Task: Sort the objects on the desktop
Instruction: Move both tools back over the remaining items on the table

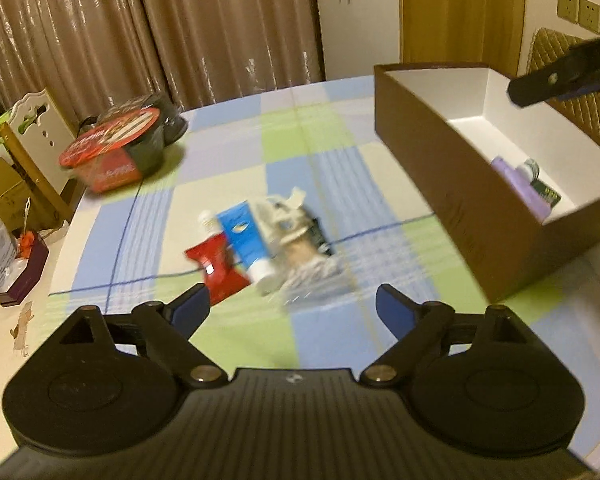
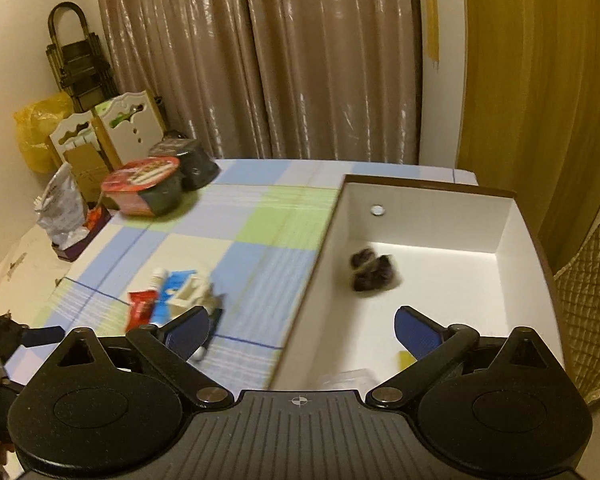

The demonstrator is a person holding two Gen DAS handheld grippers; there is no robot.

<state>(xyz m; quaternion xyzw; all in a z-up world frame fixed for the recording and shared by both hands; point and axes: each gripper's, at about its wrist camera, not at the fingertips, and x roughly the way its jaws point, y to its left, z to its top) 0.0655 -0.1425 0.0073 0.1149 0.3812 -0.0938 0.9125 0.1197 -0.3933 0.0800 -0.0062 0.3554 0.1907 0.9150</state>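
Observation:
A small pile lies on the checked tablecloth [image 1: 332, 128]: a red packet [image 1: 216, 268], a blue tube [image 1: 246, 240], a beige and white item [image 1: 284, 216] and a clear packet [image 1: 316, 280]. My left gripper [image 1: 292, 304] hovers open just in front of the pile, holding nothing. The brown box [image 1: 452, 184] with white inside holds a purple item [image 1: 520, 184] and a dark green one [image 1: 544, 194]. My right gripper [image 2: 300, 328] is open over the box's [image 2: 504, 224] near end. A blurred dark object [image 2: 374, 270] is inside the box, beyond the fingers.
A red-lidded bowl [image 1: 112, 140] and a black bag [image 2: 198, 164] stand at the table's far left. Chairs [image 2: 128, 124] and clutter sit beyond the left edge, curtains behind. One finger of the right gripper [image 1: 540, 88] shows above the box.

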